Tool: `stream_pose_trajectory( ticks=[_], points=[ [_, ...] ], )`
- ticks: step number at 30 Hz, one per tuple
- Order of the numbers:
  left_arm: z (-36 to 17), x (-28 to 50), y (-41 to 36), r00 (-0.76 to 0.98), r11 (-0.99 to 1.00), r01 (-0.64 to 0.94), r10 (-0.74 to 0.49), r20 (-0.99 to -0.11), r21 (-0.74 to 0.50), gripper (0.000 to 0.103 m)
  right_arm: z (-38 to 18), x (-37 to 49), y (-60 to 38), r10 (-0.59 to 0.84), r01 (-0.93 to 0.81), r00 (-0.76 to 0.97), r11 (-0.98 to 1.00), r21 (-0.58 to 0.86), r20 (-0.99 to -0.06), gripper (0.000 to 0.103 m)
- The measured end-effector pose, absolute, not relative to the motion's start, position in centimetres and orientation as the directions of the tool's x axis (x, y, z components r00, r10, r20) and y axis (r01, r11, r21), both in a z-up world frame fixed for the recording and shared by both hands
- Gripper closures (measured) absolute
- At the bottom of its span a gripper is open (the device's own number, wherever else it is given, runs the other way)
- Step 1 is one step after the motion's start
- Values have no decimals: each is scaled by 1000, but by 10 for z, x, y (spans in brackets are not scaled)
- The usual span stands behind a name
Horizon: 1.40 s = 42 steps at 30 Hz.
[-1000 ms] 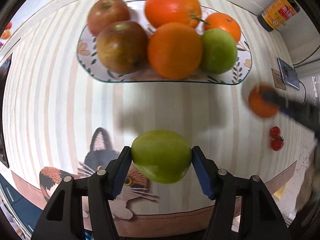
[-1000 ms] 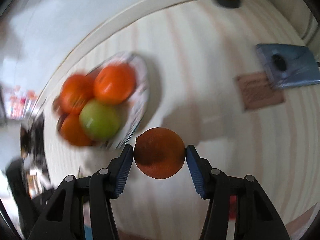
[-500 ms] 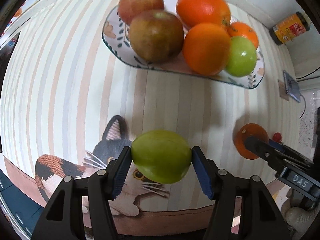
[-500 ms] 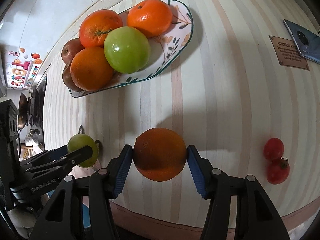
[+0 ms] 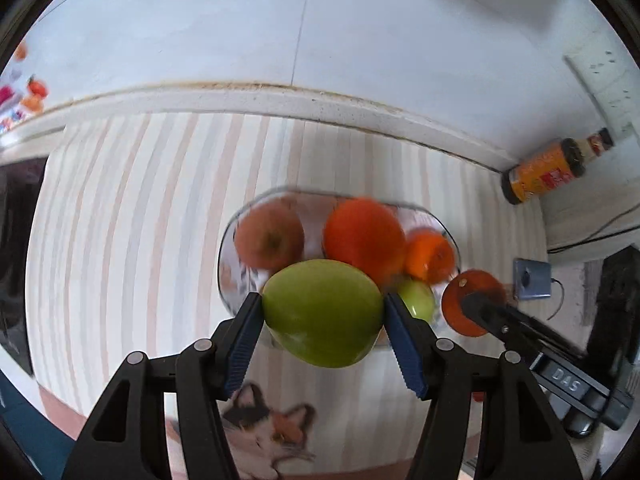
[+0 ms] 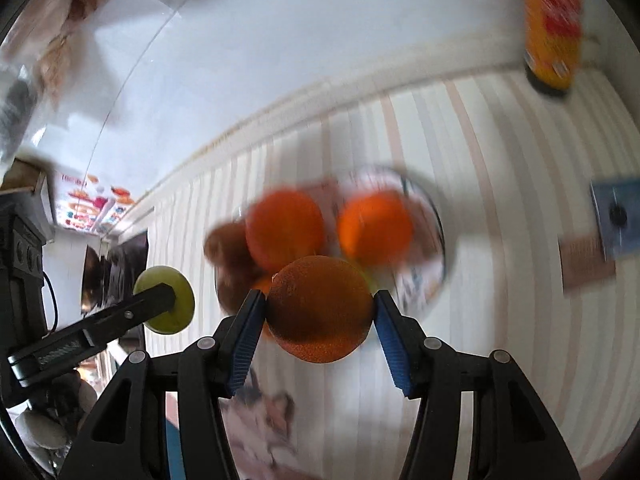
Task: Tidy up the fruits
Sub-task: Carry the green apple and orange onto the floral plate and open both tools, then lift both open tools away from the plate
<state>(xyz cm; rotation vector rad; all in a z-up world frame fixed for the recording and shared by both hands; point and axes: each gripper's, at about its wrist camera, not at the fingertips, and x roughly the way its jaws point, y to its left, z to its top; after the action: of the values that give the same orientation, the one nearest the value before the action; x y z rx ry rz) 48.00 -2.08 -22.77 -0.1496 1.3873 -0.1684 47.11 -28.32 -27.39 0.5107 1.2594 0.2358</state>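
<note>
Bowl, oval patterned ceramic fruit dish, slid to frame centre; your left gripper clamps green apple, right gripper clamps round orange; drop-off soon, I'd guess.

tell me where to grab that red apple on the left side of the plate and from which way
Judging from the blurred left wrist view, grip the red apple across its widest middle, coming down from above. It lies stem end up at the left end of the plate, with an orange close on its right, so put one finger on the near side and one on the far side.
</note>
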Motion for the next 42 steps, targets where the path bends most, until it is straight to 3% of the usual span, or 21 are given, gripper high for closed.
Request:
stream_pose_trajectory(
  ticks=[9,20,28,32,42],
  points=[
    [-279,520,-42,49,987,13,-158,-986,-158,43,-305,514,-263,392,73,241,905,419,-888,44],
    [-286,521,-54,15,986,35,-165,-986,-164,43,-313,518,-261,405,75,227,899,431,-886,41],
    [-278,519,-55,44,987,54,-153,-987,-150,31,-313,519,-263,410,101,215,893,438,-886,23],
    [-266,517,-48,79,987,40,-156,-985,-153,12,-300,516,-267,390,107,234,900,422,-891,10],
    [-218,465,-28,249,999,20,-36,-968,-32,11,-246,465,-248,104,54,286,991,125,-953,6]
  ],
)
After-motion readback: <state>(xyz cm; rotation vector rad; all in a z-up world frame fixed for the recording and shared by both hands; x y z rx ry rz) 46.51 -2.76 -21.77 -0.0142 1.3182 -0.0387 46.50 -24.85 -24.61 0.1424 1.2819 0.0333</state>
